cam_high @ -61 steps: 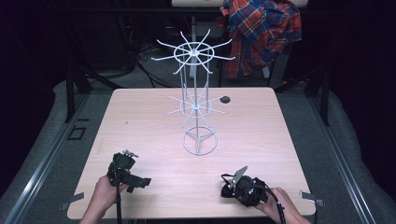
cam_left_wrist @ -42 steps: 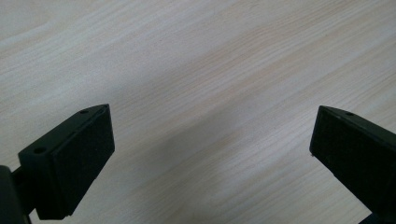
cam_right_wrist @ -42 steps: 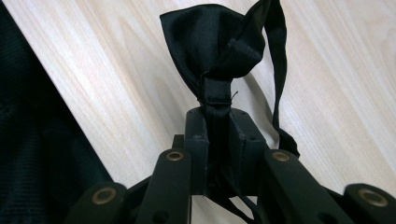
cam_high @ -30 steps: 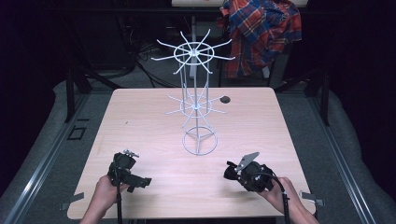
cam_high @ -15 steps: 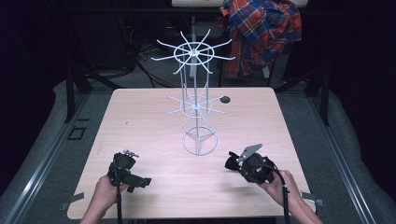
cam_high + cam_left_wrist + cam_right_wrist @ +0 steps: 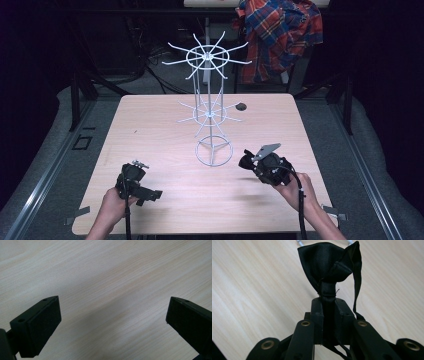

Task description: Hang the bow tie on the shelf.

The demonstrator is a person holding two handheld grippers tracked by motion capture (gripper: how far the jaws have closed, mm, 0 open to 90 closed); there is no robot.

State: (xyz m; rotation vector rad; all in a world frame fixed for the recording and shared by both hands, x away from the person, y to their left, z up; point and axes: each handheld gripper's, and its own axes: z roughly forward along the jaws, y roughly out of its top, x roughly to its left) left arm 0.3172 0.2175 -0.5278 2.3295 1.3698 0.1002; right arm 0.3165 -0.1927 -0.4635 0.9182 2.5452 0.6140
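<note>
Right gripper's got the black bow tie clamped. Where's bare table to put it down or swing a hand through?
Bare wood: the whole left half of the table, between the wire rack and the left edge, and the front strip between the left gripper and right gripper. Crowded: the rack's base ring and low prongs, and the small dark object behind.

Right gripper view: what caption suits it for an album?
Tongs shut on a black bow tie above the wooden table.
</note>
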